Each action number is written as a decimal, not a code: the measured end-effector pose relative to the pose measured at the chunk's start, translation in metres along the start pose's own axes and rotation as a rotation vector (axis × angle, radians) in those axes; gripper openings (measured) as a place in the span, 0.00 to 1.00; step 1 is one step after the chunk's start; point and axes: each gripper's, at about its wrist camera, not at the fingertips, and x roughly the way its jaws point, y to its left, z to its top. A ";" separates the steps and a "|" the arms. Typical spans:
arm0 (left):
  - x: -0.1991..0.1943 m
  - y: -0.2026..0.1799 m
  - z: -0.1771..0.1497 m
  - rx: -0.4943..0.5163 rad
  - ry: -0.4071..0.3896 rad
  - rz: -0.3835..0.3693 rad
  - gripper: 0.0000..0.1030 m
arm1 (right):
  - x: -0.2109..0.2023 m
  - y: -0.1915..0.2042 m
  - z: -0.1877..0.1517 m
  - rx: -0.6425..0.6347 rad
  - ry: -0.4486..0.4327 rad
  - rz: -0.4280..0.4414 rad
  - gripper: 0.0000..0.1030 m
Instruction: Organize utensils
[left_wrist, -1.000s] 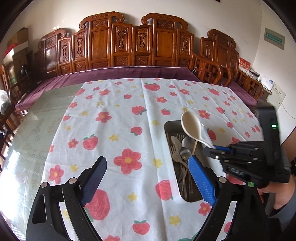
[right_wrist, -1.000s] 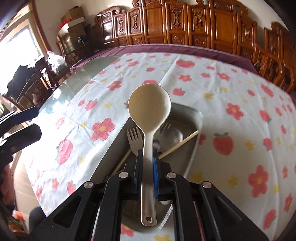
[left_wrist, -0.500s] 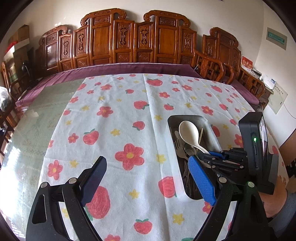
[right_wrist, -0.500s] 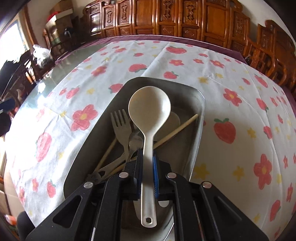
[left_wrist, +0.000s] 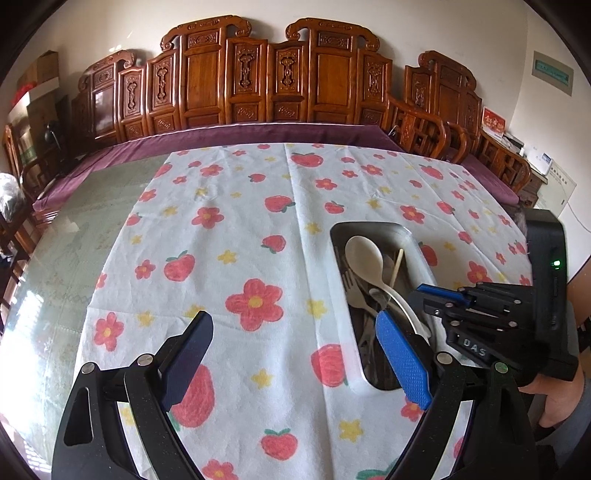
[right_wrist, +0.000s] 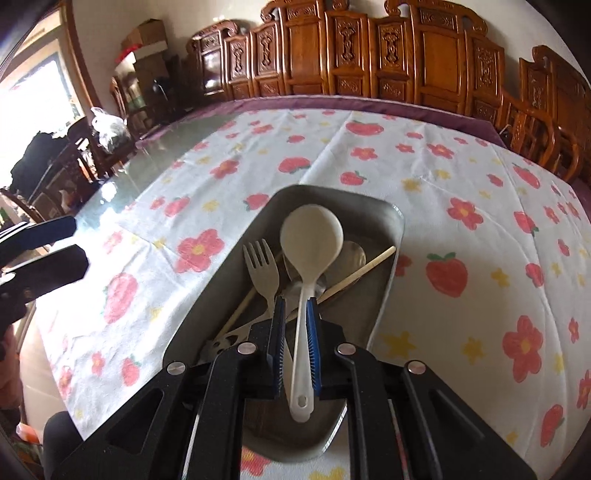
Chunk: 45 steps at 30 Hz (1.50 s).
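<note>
A metal tray (right_wrist: 384, 221) (left_wrist: 373, 227) holds a fork (right_wrist: 264, 273), metal spoons and wooden chopsticks (right_wrist: 354, 275). A cream plastic spoon (right_wrist: 310, 236) (left_wrist: 364, 258) lies in the tray on top of the other utensils. My right gripper (right_wrist: 295, 306) is low over the tray, its jaws parted slightly with the spoon's handle loose between them. My left gripper (left_wrist: 295, 332) is open and empty above the tablecloth, left of the tray.
The tray sits on a white cloth (left_wrist: 240, 240) printed with strawberries and flowers, over a glass-topped table (left_wrist: 74, 236). Carved wooden chairs (left_wrist: 295, 81) line the far edge.
My right gripper lowered the cream spoon into the tray and its jaws parted off the handle. The left gripper stayed open in about the same place.
</note>
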 end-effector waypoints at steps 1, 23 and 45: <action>-0.001 -0.002 0.000 0.000 -0.001 -0.002 0.84 | -0.004 0.000 0.000 -0.002 -0.006 0.004 0.14; -0.078 -0.102 -0.021 0.032 -0.090 -0.023 0.93 | -0.183 -0.044 -0.068 0.117 -0.193 -0.085 0.82; -0.202 -0.156 -0.019 0.033 -0.291 -0.002 0.93 | -0.355 -0.040 -0.098 0.086 -0.479 -0.214 0.90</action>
